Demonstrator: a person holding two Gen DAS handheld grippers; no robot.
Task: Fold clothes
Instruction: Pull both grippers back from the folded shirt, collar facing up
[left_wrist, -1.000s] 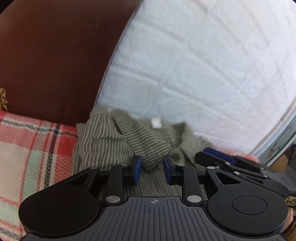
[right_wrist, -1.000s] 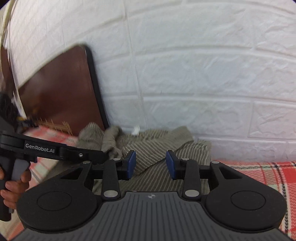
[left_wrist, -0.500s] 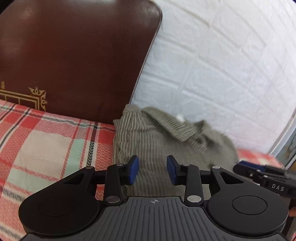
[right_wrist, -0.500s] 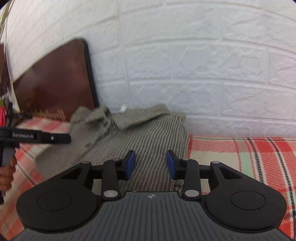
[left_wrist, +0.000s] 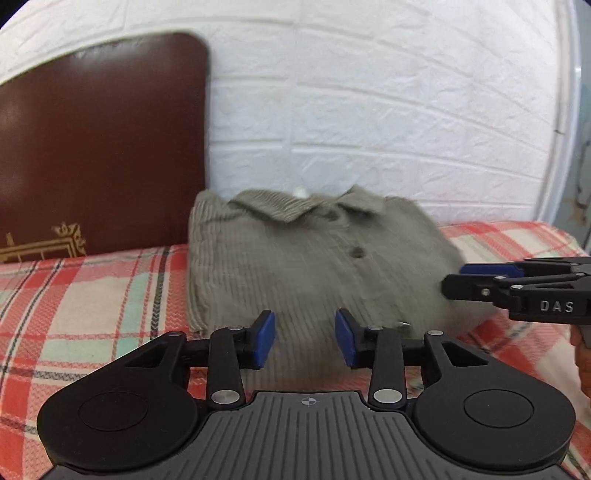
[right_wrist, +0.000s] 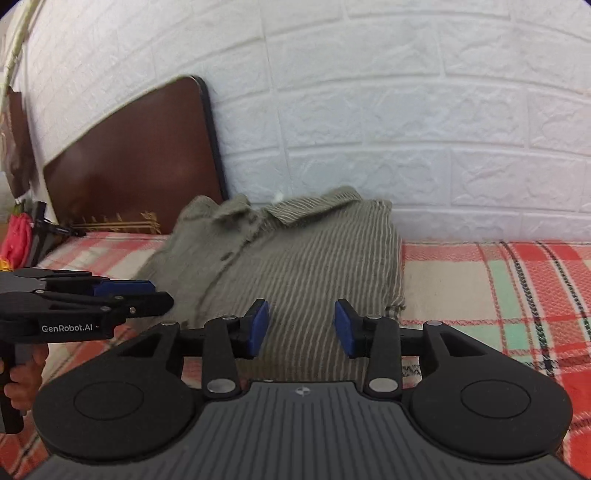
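An olive striped shirt (left_wrist: 314, 254) lies folded on the plaid bedspread (left_wrist: 92, 302), collar toward the white brick wall; it also fills the middle of the right wrist view (right_wrist: 295, 266). My left gripper (left_wrist: 305, 341) hovers over the shirt's near edge, its jaws opening, with nothing pinched between the blue pads. My right gripper (right_wrist: 300, 330) stands open over the shirt's near right part, also widening slightly, pads apart from the cloth. Each gripper shows in the other's view: the right one (left_wrist: 465, 280) at the shirt's right side, the left one (right_wrist: 147, 291) at its left side.
A brown leather headboard (left_wrist: 99, 147) leans against the white brick wall (right_wrist: 406, 129) to the left of the shirt. Plaid bedspread (right_wrist: 498, 295) extends to the right. A hand (right_wrist: 22, 376) holds the left gripper's handle. Red items (right_wrist: 16, 236) sit at the far left.
Both grippers have drawn back from the shirt's collar toward its near edge. The left wrist rolled level and its jaws widened. The shirt now lies flat and folded.
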